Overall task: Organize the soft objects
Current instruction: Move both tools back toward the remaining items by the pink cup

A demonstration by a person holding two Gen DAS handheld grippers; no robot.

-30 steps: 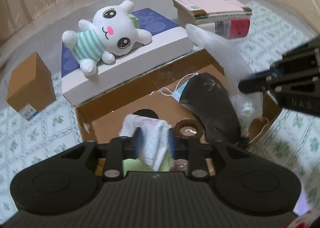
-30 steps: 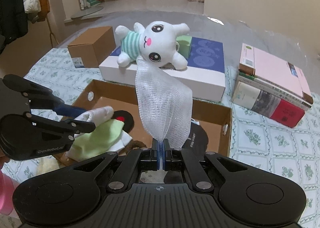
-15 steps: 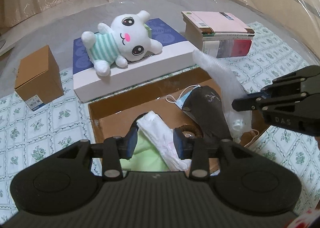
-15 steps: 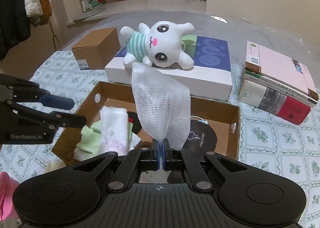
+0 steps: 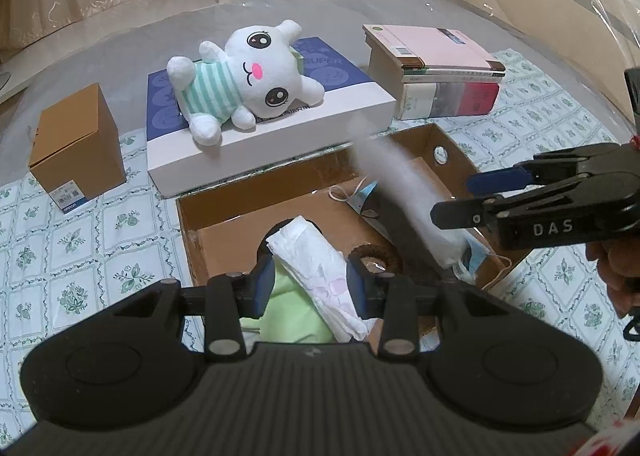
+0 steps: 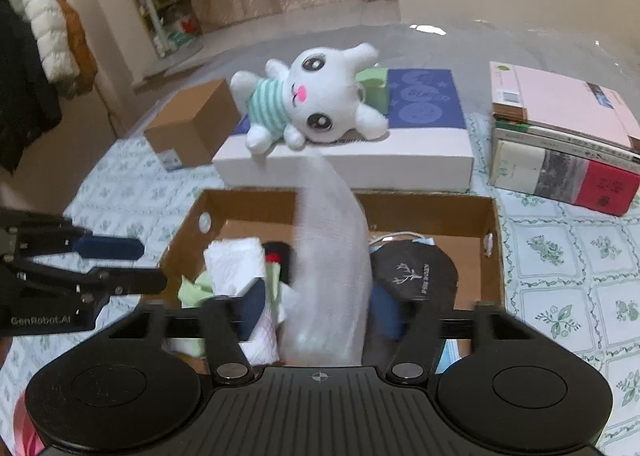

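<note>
Left wrist: the left gripper (image 5: pixel 310 284) is spread open over the cardboard box (image 5: pixel 224 212), around a white cloth (image 5: pixel 316 260) without clamping it. Right wrist: the right gripper (image 6: pixel 320 306) gapes wide; the blurred white mesh (image 6: pixel 332 256) rises between its fingers, and the box holds a dark cap (image 6: pixel 414 276)

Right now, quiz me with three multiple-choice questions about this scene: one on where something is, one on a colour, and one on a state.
1. Where does the plush bunny lie?
A) on the floor
B) on the flat white box
C) hanging from a tool

2. What colour is the top book cover?
A) pink
B) yellow
C) black

3. How do the jaws of the right tool stand?
A) open
B) shut tight
C) hidden from view

Answers:
1 B, the bunny sprawls across the box's blue lid.
2 A, the cover shows pale pink.
3 A, the jaws stand wide apart, with the white mesh loose between them.
</note>
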